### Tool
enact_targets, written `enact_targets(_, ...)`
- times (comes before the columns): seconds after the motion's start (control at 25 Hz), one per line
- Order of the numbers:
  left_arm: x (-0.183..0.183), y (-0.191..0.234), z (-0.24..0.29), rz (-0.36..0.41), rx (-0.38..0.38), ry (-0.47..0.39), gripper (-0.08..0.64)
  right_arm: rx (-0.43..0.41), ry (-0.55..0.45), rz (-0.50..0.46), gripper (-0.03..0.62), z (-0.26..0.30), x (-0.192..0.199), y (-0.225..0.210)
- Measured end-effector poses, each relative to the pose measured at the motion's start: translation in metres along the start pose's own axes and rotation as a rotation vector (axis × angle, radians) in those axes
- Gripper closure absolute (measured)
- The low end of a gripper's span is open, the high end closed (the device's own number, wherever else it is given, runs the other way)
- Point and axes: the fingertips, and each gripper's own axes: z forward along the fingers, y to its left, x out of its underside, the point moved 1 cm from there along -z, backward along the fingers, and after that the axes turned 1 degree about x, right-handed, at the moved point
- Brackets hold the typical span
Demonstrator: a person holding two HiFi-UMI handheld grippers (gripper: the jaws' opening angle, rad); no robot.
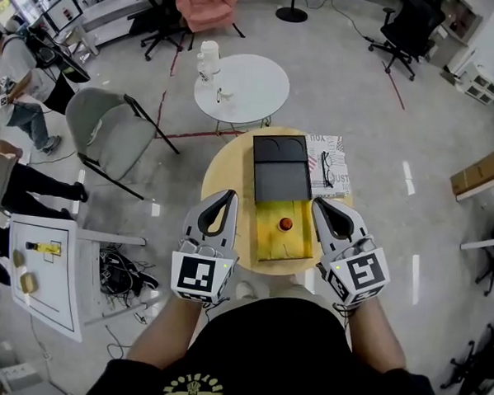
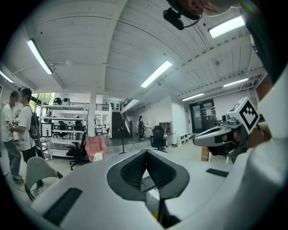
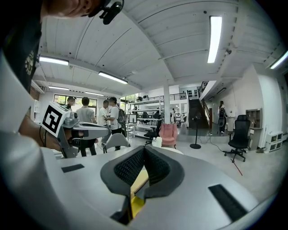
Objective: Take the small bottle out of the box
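Note:
An open box lies on a round wooden table [image 1: 224,171]. Its yellow-lined tray [image 1: 268,239] is nearest me and its black lid [image 1: 282,165] is folded back beyond it. A small bottle with a red cap [image 1: 286,224] sits in the yellow tray. My left gripper [image 1: 230,194] hovers shut just left of the tray, holding nothing. My right gripper [image 1: 318,203] is shut and empty just right of the tray, near the bottle. In the left gripper view the left gripper [image 2: 146,153] points level into the room; the right gripper [image 3: 144,150] does the same, yellow showing beneath it.
A printed booklet with glasses [image 1: 329,166] lies right of the lid. Beyond stand a white round table [image 1: 257,90], a grey chair [image 1: 102,127] and a pink armchair [image 1: 206,5]. A white board [image 1: 49,277] and cables lie on the floor at left. People stand at far left.

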Motion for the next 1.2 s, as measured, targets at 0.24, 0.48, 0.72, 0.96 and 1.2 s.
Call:
enact_targets(0.24,0.012,-0.009,0.008,0.015,0.008,0.028,0.546,-0.001,0.014,-0.002,0.577,0.004,0.018,-0.009)
enact_targets(0.48,0.011,-0.018,0.012,0.009,0.015,0.018,0.546,-0.013,0.028,-0.002,0.575,0.002,0.03,-0.008)
enact_targets(0.72,0.02,-0.023,0.014,0.005,0.039,0.031,0.546,-0.032,0.036,-0.003,0.566,0.013,0.044,-0.008)
enact_targets(0.96,0.028,-0.023,0.017,0.005,0.042,0.05,0.546,-0.026,0.065,0.009,0.537,0.02,0.061,-0.011)
enact_targets(1.2,0.037,-0.02,0.024,-0.021,0.04,0.047,0.546,-0.032,0.094,0.013,0.524,0.025,0.077,-0.012)
